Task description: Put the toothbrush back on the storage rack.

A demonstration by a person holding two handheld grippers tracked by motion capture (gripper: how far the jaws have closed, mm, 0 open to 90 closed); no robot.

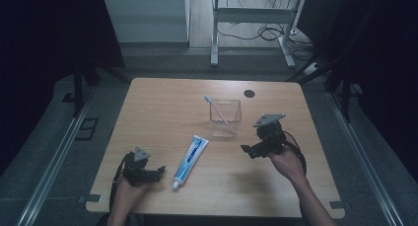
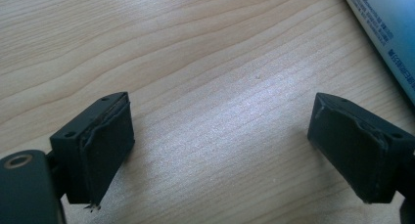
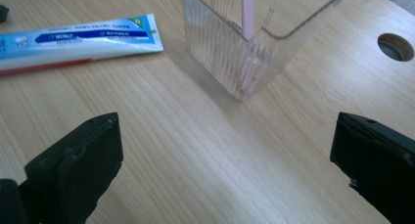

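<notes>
A blue and white toothpaste tube (image 1: 190, 158) lies on the wooden table (image 1: 162, 107), cap toward the front edge. Behind it stands a clear square cup (image 1: 226, 118) with a pink toothbrush (image 1: 217, 107) leaning inside. My left gripper (image 1: 156, 170) hovers open just left of the tube's cap end, nothing between its jaws; the tube's edge (image 2: 386, 28) shows at the upper right of the left gripper view. My right gripper (image 1: 248, 149) is open to the right of the cup, facing the cup (image 3: 249, 48) and the tube (image 3: 78, 38).
A round cable hole (image 1: 249, 93) sits in the table near the back right. A metal desk frame with cables (image 1: 256, 28) stands on the floor beyond the table. Bare wood lies between the two grippers.
</notes>
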